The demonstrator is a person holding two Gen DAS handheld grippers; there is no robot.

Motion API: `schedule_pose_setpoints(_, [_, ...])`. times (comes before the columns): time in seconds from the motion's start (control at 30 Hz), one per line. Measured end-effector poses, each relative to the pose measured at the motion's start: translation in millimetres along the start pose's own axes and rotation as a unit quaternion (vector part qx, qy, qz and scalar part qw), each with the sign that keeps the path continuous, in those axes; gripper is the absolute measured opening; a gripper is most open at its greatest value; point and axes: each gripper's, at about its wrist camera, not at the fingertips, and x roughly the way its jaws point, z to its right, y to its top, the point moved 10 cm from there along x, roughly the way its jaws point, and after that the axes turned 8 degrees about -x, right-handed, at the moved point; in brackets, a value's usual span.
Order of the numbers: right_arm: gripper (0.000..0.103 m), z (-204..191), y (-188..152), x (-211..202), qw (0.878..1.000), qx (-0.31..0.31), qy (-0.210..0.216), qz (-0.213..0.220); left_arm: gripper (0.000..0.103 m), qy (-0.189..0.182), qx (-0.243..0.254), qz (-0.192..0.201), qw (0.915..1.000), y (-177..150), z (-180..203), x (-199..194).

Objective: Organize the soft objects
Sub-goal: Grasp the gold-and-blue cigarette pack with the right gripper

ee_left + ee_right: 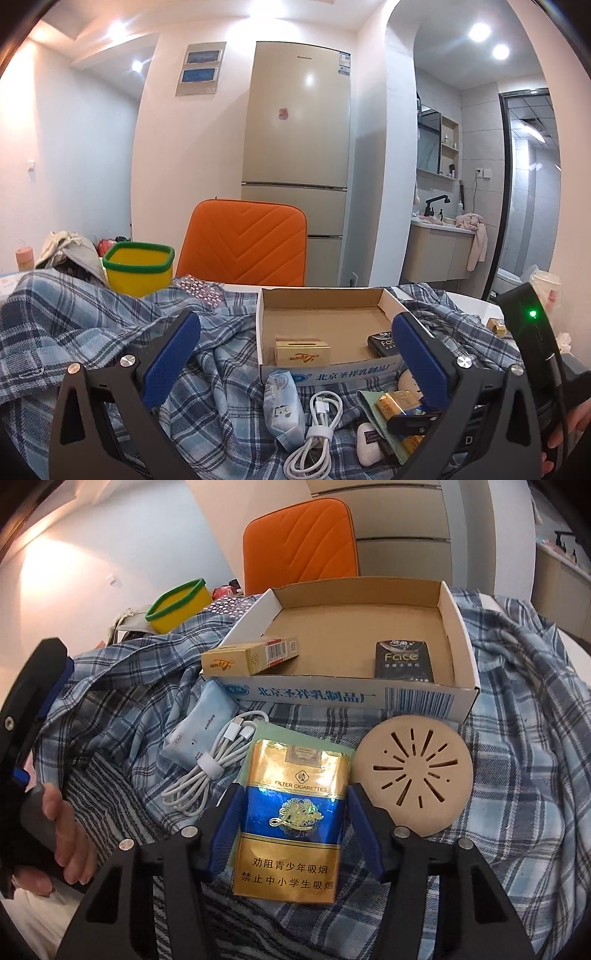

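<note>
soft cigarette pack lies on the plaid cloth, just before the cardboard tray | my right gripper straddles it, pads at both edges, grip not sure | left gripper released, hovering | step: grasping the pack | next: I clench gently, lift, carry into tray beside the black tissue pack

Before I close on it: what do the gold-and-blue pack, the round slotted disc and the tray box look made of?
Gold-and-blue pack: soft paper pack in glossy, foil-look wrap; it glints and its edges look crumpled. Round slotted disc: matte beige, rigid, with clean-cut slots; possibly ceramic or pressed fibre. Tray box: corrugated cardboard, brown inside, printed white outside.
</note>
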Motion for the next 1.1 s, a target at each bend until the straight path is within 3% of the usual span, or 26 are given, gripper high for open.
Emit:
schedule_pose_setpoints(0.2, [0.053,-3,9,-14,0.999,-0.01,-0.003,0.036,0.103,0.007,0.002,-0.007,0.9999,-2,-1,3])
schedule_pose_setpoints(0.33, [0.053,3,24,-38,0.994,-0.01,-0.043,0.099,0.103,0.018,-0.008,-0.023,0.9995,-5,-8,10])
schedule_pose_setpoints(0.5, [0.053,20,36,-69,0.981,0.009,-0.098,0.167,0.103,0.042,-0.021,-0.078,0.9959,-21,-22,29])
schedule_pose_setpoints(0.57, [0.053,27,39,-74,0.978,0.017,-0.11,0.174,0.089,0.033,-0.032,-0.103,0.9936,-27,-24,37])
schedule_pose_setpoints(0.73, [0.053,33,39,-74,0.976,0.018,-0.137,0.17,0.069,0.013,-0.047,-0.152,0.9871,-44,-23,49])
schedule_pose_setpoints(0.87, [0.053,33,37,-80,0.966,0.002,-0.189,0.175,0.046,0.003,-0.053,-0.193,0.9797,-59,-23,57])
schedule_pose_setpoints(0.97, [0.054,25,37,-78,0.961,-0.022,-0.214,0.171,0.039,0.001,-0.058,-0.227,0.9721,-71,-23,63])
schedule_pose_setpoints(1.1, [0.054,15,38,-77,0.958,-0.051,-0.224,0.171,0.038,-0.007,-0.057,-0.26,0.964,-83,-20,69])
